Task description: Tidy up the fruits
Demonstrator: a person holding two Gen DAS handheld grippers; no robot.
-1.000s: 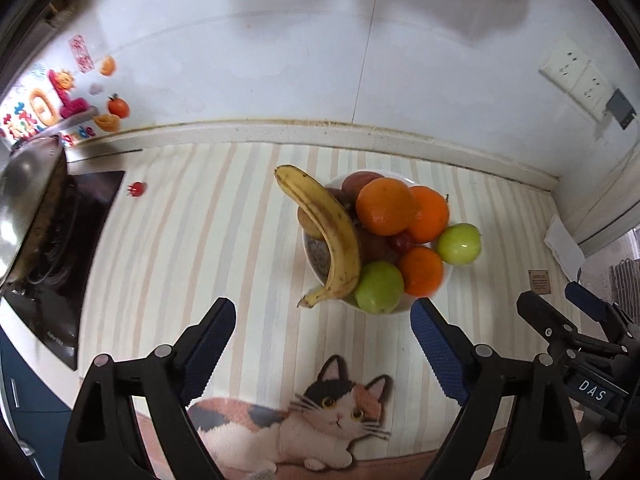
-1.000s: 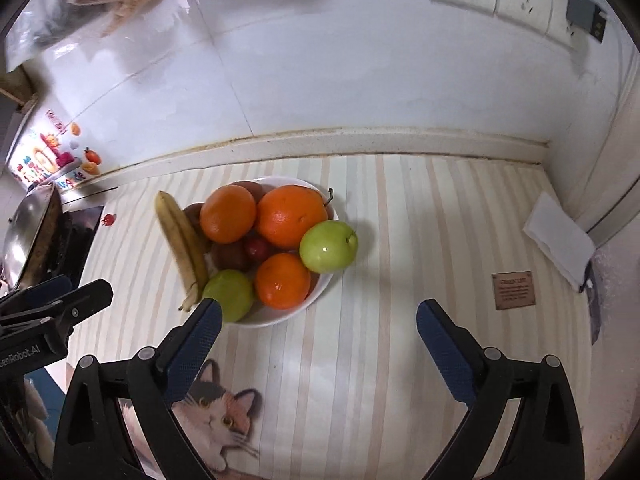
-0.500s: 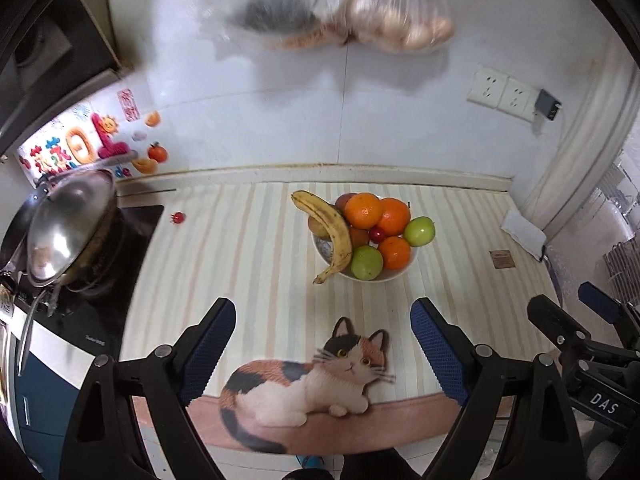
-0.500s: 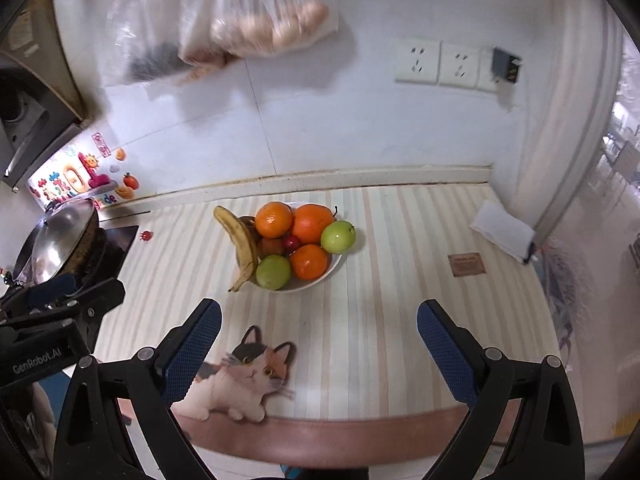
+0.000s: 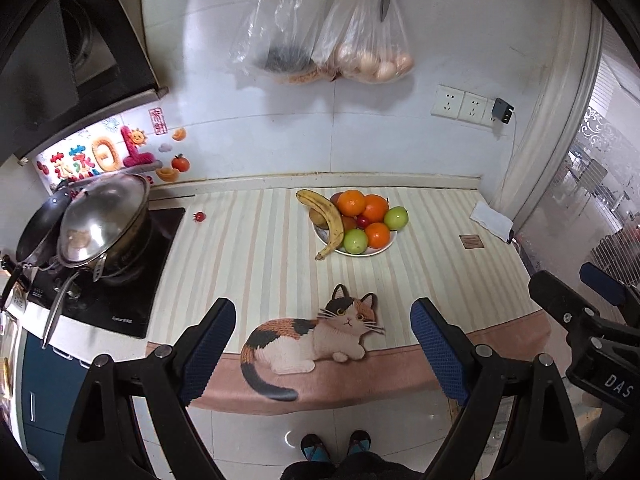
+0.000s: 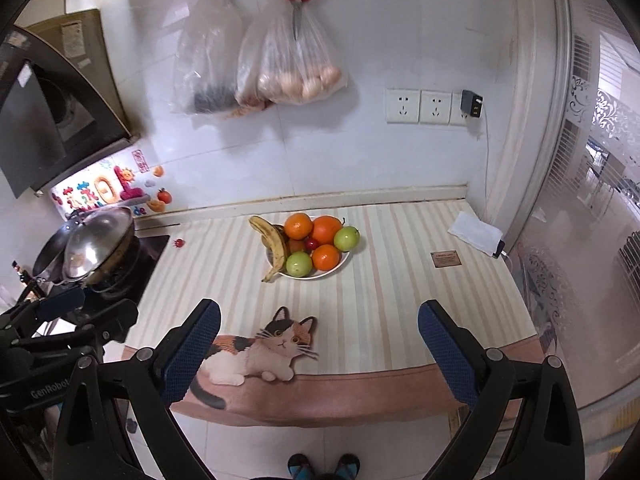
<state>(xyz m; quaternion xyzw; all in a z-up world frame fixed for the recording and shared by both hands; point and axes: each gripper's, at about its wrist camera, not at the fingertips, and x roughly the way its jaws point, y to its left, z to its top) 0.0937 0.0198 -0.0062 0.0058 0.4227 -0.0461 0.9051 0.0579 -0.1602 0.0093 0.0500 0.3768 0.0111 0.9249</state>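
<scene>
Pulled back and up from the bowl since a second ago; fruit now small and far, counter edge, floor and shoes in view. Bowl unmoved on the striped mat, well behind the cat print.

Left gripper: blue pads spread wide, nothing between. Right gripper: pads likewise spread, empty. Both hang over the counter's front edge, well apart from the fruit.

Step, by judgement: sorting looks done, all fruit piled in the one bowl, grippers retreating. Only a small red item, too small to identify, lies loose near the hob. If more is wanted, next move calls for a long reach forward and down, empty jaws kept wide for the round fruit.

Count:
- banana, one, draped over the bowl's left rim, tip touching mat
- oranges, three
- green apples, two, one at right rim, one at front
- small red fruit, one, mid-pile
- brown fruit, at least two, partly hidden
- bowl, one
</scene>
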